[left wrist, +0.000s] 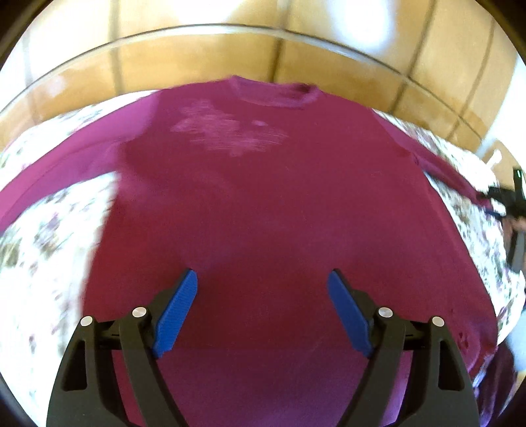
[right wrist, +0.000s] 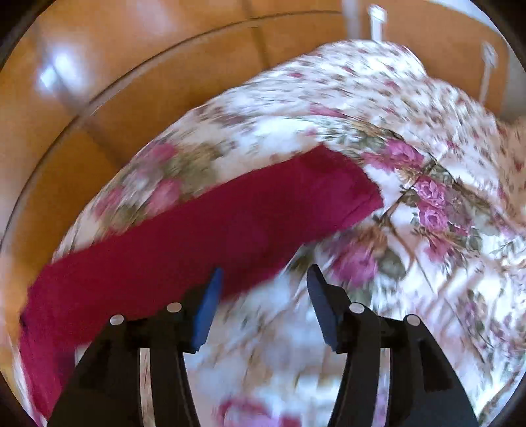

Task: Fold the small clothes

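Note:
A magenta long-sleeved shirt [left wrist: 263,203] lies spread flat on a floral cloth, collar at the far side, a faded pale print on its chest. My left gripper [left wrist: 262,279] hangs above the shirt's lower body, its blue pads wide apart and nothing between them. In the right wrist view one sleeve [right wrist: 210,226] runs from lower left to its cuff at upper right. My right gripper [right wrist: 264,277] hovers over the sleeve's near edge, open and holding nothing. At the far right of the left wrist view the right gripper [left wrist: 504,197] sits by that sleeve's end.
The floral cloth [right wrist: 411,203] covers a round table with a glass rim [left wrist: 98,49]. Orange floor tiles [left wrist: 197,52] lie beyond the edge. White furniture legs [right wrist: 376,19] stand at the back right in the right wrist view.

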A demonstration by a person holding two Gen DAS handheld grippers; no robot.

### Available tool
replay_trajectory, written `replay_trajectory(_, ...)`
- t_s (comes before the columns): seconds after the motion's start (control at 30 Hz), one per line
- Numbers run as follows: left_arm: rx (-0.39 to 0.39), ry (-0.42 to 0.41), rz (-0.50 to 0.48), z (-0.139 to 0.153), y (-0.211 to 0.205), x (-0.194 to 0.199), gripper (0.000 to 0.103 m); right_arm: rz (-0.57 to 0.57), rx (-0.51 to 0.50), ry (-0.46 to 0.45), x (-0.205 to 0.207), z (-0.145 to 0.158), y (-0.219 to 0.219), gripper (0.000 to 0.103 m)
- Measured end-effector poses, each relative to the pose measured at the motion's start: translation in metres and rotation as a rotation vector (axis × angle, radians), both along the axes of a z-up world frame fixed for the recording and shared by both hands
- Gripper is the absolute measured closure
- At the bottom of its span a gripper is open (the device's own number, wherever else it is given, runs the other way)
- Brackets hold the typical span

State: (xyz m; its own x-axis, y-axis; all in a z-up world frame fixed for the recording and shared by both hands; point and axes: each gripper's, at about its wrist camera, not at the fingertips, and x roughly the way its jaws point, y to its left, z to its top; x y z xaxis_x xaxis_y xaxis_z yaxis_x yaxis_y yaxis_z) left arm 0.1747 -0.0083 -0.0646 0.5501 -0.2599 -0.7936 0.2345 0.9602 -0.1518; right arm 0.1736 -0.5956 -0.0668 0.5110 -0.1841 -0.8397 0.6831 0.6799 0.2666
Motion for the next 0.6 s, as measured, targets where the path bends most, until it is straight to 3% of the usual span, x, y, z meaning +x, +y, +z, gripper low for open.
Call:
replay_trajectory(0.1,0.002,-0.025,0.086,0.01,0.039,-0.014,0.022,0.155,0.034,-0.025,-0.012,0.011,0.041,0.048)
replay_trajectory(0.3,-0.023,0.02,0.18,0.004,0.099,-0.039,0.023,0.592,0.251,-0.051,-0.06,0.012,0.171,0.048)
replay_trajectory(0.43,-0.068,0.083,0.155,-0.013,0.11,-0.057,0.045,0.714,0.275,0.016,-0.091,-0.002,0.226,0.05)
replay_trajectory(0.5,-0.08,0.073,0.117,-0.013,0.108,-0.064,0.069,0.736,0.237,0.051,-0.102,-0.005,0.242,0.091)
replay_trajectory(0.53,-0.09,0.08,0.102,-0.013,0.107,-0.064,0.087,0.742,0.229,0.06,-0.107,-0.005,0.249,0.095)
replay_trajectory(0.6,-0.077,0.065,0.085,-0.008,0.105,-0.066,0.094,0.746,0.195,0.056,-0.108,0.0,0.254,0.096)
